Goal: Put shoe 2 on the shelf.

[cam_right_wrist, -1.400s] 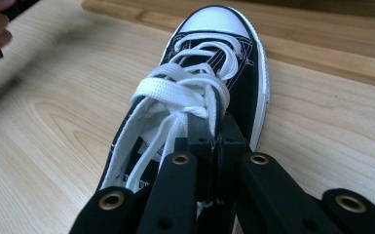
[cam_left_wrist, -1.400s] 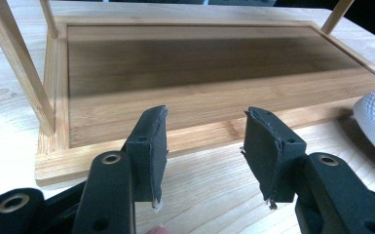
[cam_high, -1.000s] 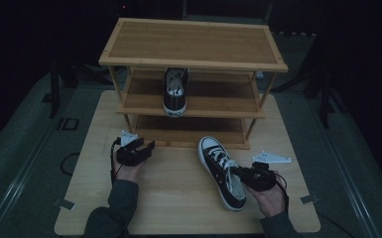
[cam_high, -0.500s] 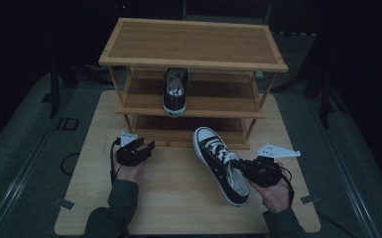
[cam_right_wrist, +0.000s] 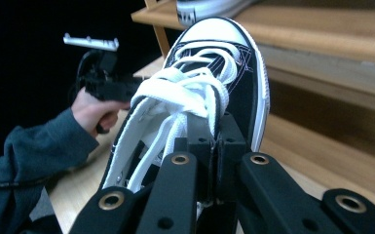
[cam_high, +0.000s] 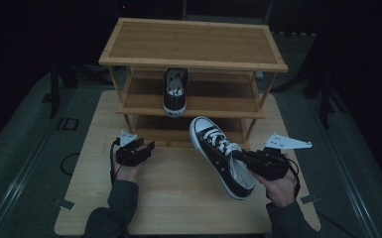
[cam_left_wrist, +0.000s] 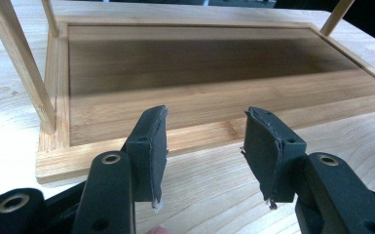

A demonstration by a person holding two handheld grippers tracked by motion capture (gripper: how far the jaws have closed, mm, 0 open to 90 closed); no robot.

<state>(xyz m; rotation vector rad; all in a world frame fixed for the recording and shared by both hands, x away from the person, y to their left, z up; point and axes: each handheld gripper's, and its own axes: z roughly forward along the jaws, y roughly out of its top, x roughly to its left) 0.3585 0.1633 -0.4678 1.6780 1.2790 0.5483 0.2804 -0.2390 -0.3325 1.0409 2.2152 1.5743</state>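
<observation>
Your rack point(cam_high: 193, 47) stands at the bench's point(cam_high: 178, 208) far side; one shoe point(cam_high: 175, 91) sits on its middle shelf, another shoe point(cam_high: 221, 156) before it, right.

A dim recording studio or lab: a pale wooden surface point(cam_high: 178, 198) stands alone on grey floor point(cam_high: 25, 163) amid black surroundings, stand legs point(cam_high: 54, 89) and cables, carrying one bamboo shoe rack point(cam_high: 193, 44).

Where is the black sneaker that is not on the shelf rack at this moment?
In the high view, the black sneaker is right of centre, held by the right tool, toe toward the rack.
</observation>
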